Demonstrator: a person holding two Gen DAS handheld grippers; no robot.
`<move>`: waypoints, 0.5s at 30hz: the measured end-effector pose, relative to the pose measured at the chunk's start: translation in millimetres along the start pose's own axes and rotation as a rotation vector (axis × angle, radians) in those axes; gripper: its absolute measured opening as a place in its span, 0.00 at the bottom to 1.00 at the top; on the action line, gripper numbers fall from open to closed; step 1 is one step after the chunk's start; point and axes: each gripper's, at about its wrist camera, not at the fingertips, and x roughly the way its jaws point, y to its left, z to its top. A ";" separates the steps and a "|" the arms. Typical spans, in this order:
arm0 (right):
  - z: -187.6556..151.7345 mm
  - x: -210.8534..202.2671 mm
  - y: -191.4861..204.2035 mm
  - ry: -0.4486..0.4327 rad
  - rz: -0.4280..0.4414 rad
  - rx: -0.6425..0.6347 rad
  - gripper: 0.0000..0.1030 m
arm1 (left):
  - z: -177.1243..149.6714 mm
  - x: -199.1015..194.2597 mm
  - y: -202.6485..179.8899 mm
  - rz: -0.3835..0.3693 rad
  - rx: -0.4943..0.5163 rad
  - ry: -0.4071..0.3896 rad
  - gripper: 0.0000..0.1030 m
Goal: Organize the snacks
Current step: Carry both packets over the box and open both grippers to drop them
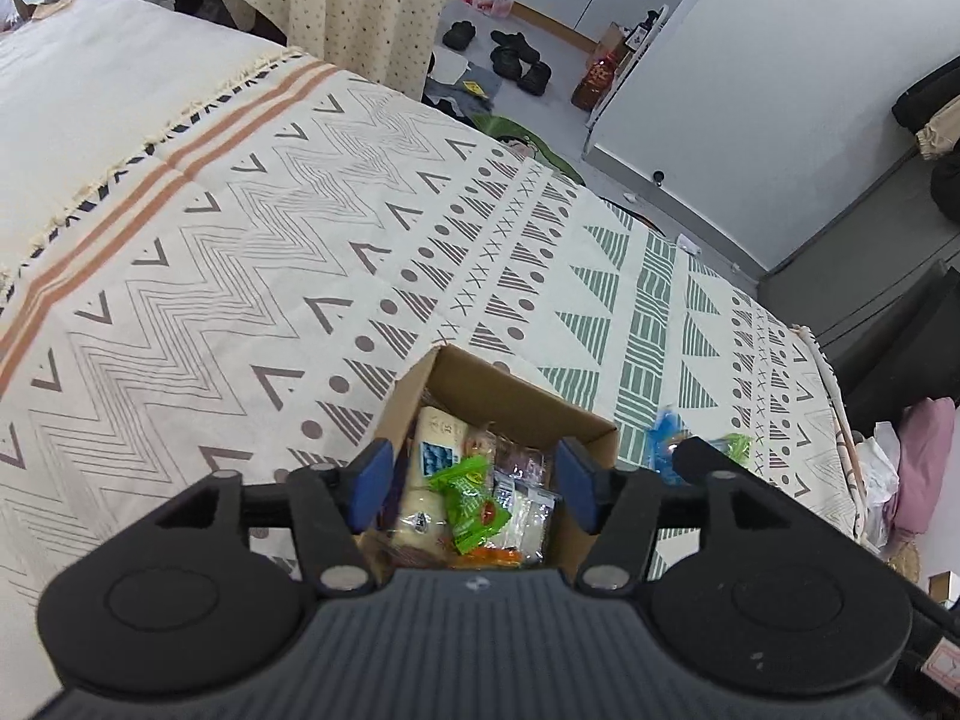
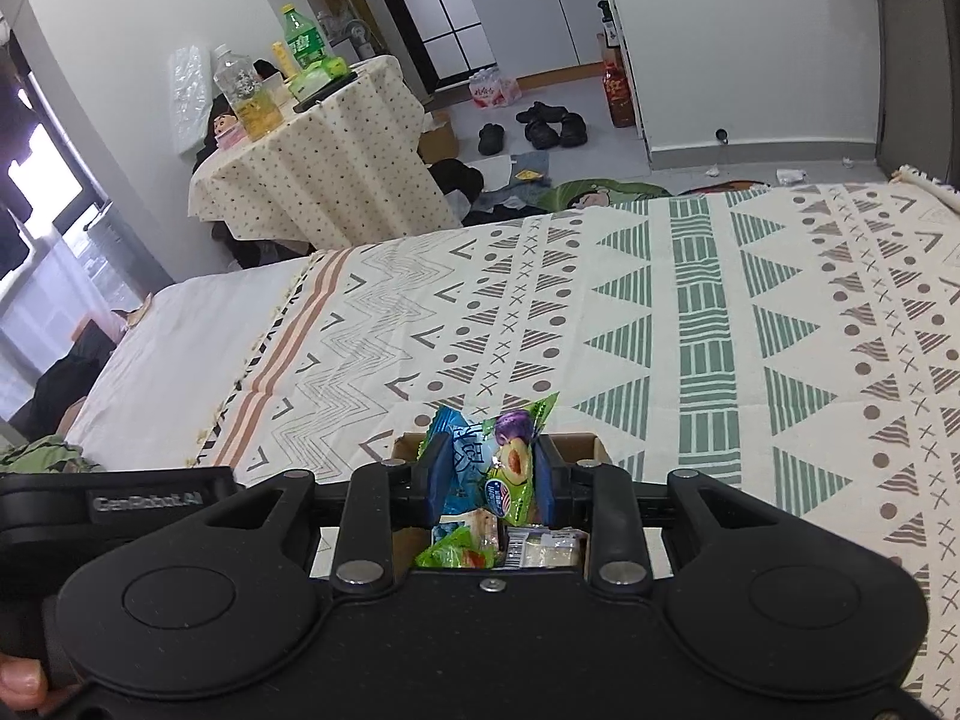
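An open cardboard box (image 1: 591,427) stands on the patterned bed cover (image 1: 270,252) and holds several wrapped snacks. My left gripper (image 1: 474,487) hangs open over it, its blue pads wide apart, touching nothing. A green packet (image 1: 471,495) lies on the pile between them. My right gripper (image 2: 491,475) is shut on a blue packet (image 2: 459,455) and a green plum packet (image 2: 515,468), held upright just above the box (image 2: 581,441). In the left wrist view one of its fingers (image 1: 699,457) shows right of the box.
The bed cover (image 2: 720,330) stretches far beyond the box. Past the bed stands a small table (image 2: 318,180) with bottles under a dotted cloth. Shoes (image 2: 549,123) and clutter lie on the floor. A thumb (image 2: 18,684) shows at the left gripper's handle.
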 end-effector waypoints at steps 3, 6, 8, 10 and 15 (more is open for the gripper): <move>1.5 2.5 -1.9 0.013 0.015 0.018 0.44 | -2.2 -5.4 -0.2 0.017 0.016 -0.013 0.72; 1.7 -2.8 -3.5 0.000 0.008 0.022 0.49 | -4.5 -11.6 -1.2 0.023 0.039 -0.023 0.78; 1.1 -6.9 -5.8 0.002 0.008 0.030 0.49 | -6.8 -16.0 -1.6 0.032 0.050 -0.030 0.83; -0.5 -13.1 -7.4 -0.001 0.003 0.031 0.49 | -9.4 -19.6 -2.2 0.046 0.062 -0.030 0.85; -8.0 -27.9 -10.9 0.010 -0.008 0.022 0.54 | -18.8 -32.2 -3.4 0.059 0.102 -0.028 0.90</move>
